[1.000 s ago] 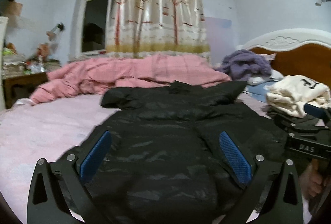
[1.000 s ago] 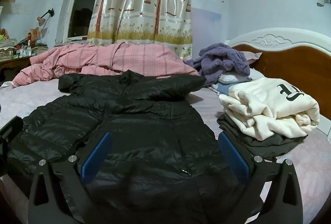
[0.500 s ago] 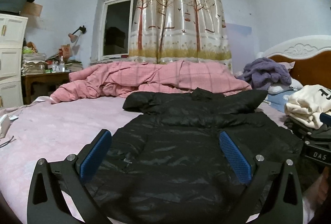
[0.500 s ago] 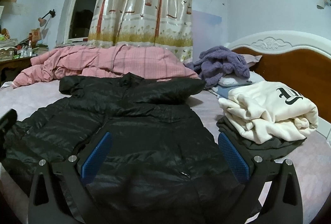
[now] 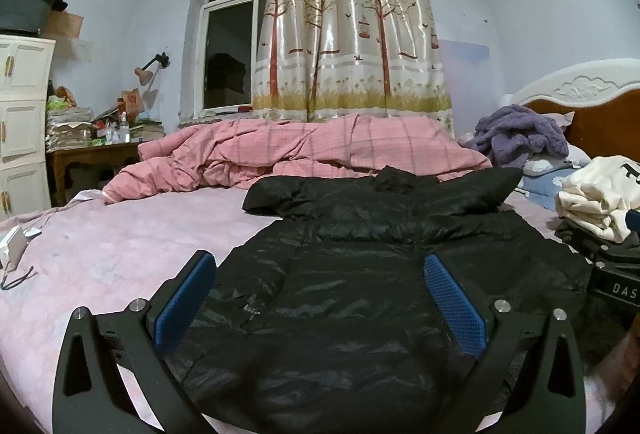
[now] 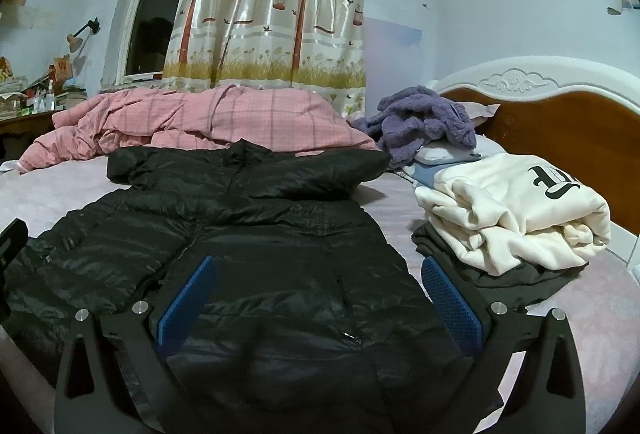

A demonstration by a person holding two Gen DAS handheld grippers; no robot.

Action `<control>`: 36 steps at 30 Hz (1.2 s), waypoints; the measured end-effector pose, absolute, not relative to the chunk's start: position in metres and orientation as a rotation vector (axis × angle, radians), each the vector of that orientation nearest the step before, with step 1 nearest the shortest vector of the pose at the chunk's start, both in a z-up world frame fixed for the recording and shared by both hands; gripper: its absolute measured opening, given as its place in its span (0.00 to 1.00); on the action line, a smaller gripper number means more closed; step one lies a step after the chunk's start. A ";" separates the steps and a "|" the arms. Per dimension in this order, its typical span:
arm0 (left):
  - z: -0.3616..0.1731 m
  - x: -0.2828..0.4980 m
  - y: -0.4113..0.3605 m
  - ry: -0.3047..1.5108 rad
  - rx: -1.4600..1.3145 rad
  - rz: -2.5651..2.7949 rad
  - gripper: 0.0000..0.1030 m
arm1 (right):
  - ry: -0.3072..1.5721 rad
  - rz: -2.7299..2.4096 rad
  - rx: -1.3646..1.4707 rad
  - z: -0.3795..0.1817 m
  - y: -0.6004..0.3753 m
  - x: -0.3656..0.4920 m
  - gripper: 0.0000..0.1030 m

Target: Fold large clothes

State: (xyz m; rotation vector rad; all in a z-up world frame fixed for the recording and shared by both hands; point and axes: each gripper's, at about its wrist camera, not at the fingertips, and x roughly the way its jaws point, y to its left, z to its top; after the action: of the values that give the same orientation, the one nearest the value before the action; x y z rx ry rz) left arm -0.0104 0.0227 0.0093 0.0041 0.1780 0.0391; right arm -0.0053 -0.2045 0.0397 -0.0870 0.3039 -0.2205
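Black puffer jacket (image 5: 360,274) lies flat on pink bed (image 5: 100,254), collar at 12. Left gripper (image 5: 320,298) & right gripper (image 6: 316,298): jaws wide open, holding nothing, over hem at 6.

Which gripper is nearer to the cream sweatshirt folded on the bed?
Right. The right gripper hangs over the black jacket, with the cream sweatshirt just beside it. The left gripper is farther over, with the right one between.
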 end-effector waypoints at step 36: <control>0.032 -0.018 0.051 0.173 -0.074 0.063 1.00 | 0.341 -0.236 -0.036 0.045 -0.224 -0.006 1.00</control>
State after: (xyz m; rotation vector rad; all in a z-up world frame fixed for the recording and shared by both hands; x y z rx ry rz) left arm -0.0179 0.0512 0.0320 -0.0738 0.1730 0.0632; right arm -0.0060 -0.2243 0.0451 -0.0364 0.3412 -0.2363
